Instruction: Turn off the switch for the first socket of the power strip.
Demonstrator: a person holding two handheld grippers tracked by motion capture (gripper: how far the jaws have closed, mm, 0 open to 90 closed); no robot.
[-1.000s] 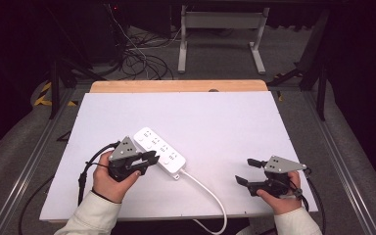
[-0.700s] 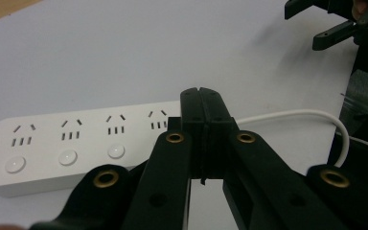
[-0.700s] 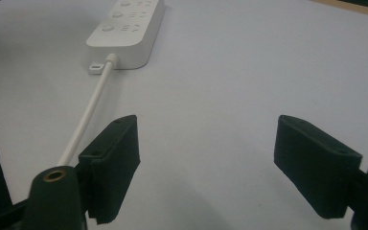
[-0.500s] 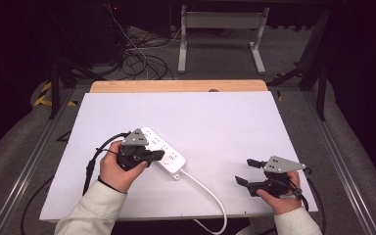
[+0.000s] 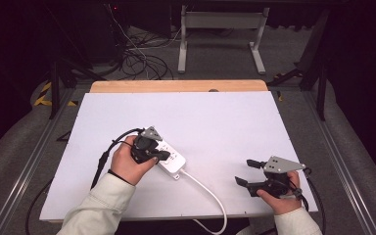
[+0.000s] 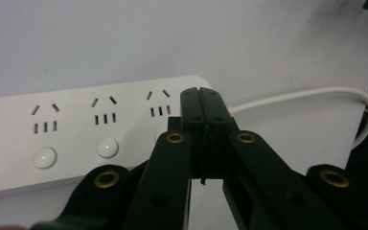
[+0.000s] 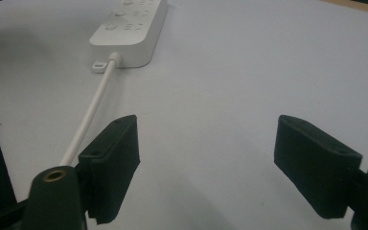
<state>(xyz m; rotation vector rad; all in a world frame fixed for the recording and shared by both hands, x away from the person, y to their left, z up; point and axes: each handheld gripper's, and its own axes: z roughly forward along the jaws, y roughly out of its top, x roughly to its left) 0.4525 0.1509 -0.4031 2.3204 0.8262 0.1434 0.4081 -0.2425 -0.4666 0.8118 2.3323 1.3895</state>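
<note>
Cream sleeves [image 5: 95, 205] clothe both forearms, while each black gripper [image 5: 149, 149] (brass-coloured rivets on its jaws) carries a grey triangular plate [image 5: 283, 164].

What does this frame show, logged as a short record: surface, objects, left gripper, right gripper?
surface: white rectangular tabletop with a wooden far edge
object: white plastic power strip with round buttons, lying flat
cable: white cord running from the strip's end toward the near table edge
left gripper: shut, nothing between its fingers, tips over the strip's cord end
right gripper: open, empty, above bare table, apart from the strip
</note>
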